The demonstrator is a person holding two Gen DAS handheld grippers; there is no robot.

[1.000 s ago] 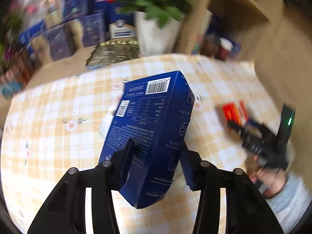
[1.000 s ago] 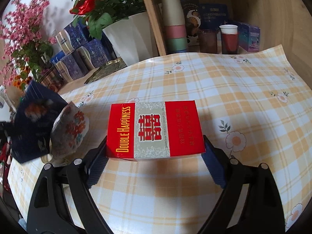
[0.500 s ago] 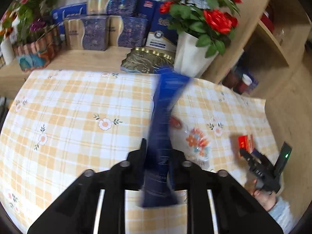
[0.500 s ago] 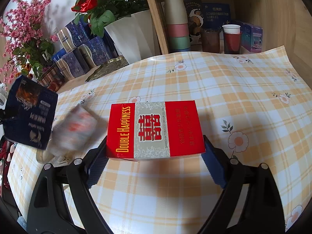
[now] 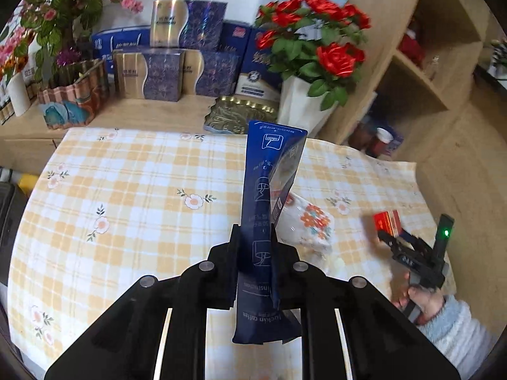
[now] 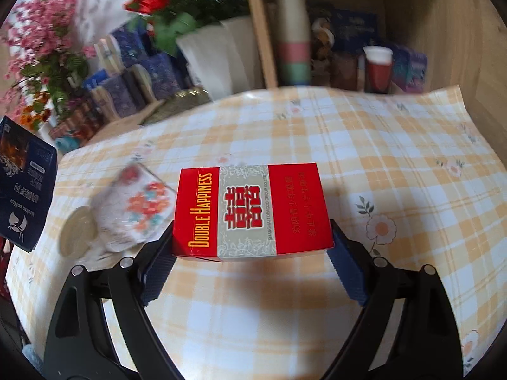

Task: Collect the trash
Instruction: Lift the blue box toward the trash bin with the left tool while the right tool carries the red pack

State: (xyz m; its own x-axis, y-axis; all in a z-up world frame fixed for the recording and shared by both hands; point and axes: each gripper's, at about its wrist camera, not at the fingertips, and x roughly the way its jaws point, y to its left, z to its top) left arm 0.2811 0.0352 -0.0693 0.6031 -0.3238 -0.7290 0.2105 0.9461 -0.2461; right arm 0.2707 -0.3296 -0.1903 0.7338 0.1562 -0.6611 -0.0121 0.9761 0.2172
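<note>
I had the left gripper (image 5: 255, 243) pinching the flattened dark-blue cardboard coffee carton (image 5: 269, 196) across its thin faces, jaws drawn nearly together; gripping the narrow way probably collapsed the carton and let the pads clamp it firmly, so it stood edge-on above the yellow-and-white checked tablecloth (image 5: 133, 190), clear of the cloth. The right gripper (image 6: 252, 253) held the red-and-silver cigarette pack (image 6: 252, 210) across its long dimension, jaws spread wide because the pack itself is wide, both blue ribbed pads (image 6: 347, 269) pressed on its ends; the shadow beneath suggested it was lifted off the cloth, near the table's right-hand edge as the left camera showed it. Between the two items, toward the table's middle, a crumpled white wrapper with an orange floral print (image 6: 136, 212) lay on the cloth beside a round pale lid or disc (image 6: 77, 232), too blurred to identify. I judged both pieces of trash secured and ready to carry off; no bin was visible in either view. Risk noted: the crushed carton could slip, since only its lower part sat between the pads.
</note>
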